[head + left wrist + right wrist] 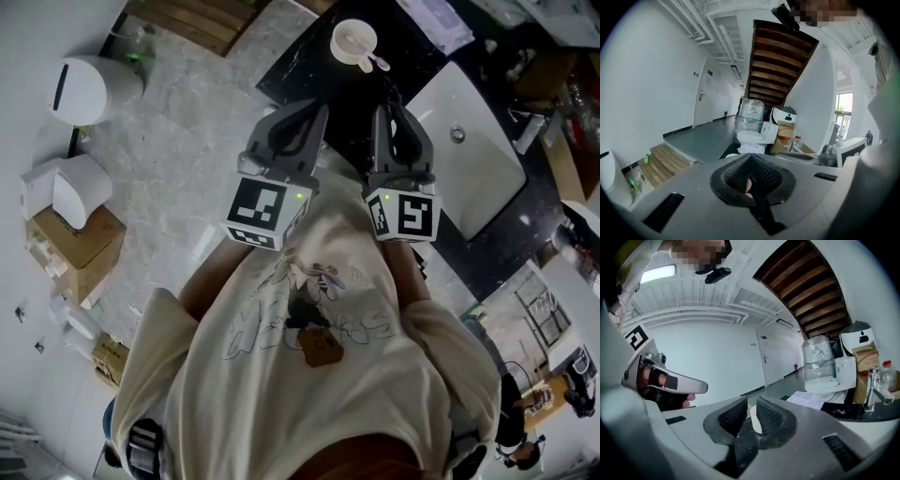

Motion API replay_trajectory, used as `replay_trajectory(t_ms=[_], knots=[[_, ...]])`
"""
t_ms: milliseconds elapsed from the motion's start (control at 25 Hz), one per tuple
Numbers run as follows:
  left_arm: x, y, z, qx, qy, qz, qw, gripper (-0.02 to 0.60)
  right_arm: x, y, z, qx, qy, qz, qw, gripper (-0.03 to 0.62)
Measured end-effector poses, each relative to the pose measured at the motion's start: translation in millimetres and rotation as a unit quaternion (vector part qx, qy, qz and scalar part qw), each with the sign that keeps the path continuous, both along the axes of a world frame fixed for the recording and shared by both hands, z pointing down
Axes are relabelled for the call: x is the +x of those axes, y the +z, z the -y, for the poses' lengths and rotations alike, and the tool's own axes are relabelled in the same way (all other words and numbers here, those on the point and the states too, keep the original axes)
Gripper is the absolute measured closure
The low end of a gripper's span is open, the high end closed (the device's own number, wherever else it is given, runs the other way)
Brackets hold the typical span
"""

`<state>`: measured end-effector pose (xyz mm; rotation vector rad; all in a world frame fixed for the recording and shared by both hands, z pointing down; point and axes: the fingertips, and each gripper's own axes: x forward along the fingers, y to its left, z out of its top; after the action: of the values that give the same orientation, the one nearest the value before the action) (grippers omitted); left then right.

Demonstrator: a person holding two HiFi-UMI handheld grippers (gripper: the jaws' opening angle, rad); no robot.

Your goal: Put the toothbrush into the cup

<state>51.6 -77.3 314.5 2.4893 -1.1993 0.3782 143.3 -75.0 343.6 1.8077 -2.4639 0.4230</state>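
Note:
A cream cup (353, 39) stands on the black counter (305, 70) at the top of the head view. A toothbrush (377, 62) with a pale purple handle sticks out of the cup. Both grippers hang close to the person's chest, well short of the cup. My left gripper (317, 111) (750, 161) has its pads together at the tips and holds nothing. My right gripper (390, 105) (751, 411) points toward the cup with a narrow gap between its pads. Nothing sits in that gap; only a pale rounded edge farther off shows through it.
A white sink basin (469, 155) is set in the counter to the right of the grippers. On the grey floor to the left stand a white bin (89, 89) and a cardboard box (80, 248). Papers (436, 21) lie beyond the cup.

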Motion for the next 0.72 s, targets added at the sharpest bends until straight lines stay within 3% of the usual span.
replay_trajectory(t_ms=[520, 720], knots=[[-6.2, -5.4, -5.6, -0.006, 0.066, -0.008, 0.9978, 0.568, -18.0, -28.8, -16.2, 0.027, 0.040, 0.007, 0.999, 0.551], [-35.5, -10.6, -13.8, -0.013, 0.090, -0.012, 0.9958, 0.568, -60.3, -45.1, -21.0, 0.028, 0.035, 0.004, 0.999, 0.551]])
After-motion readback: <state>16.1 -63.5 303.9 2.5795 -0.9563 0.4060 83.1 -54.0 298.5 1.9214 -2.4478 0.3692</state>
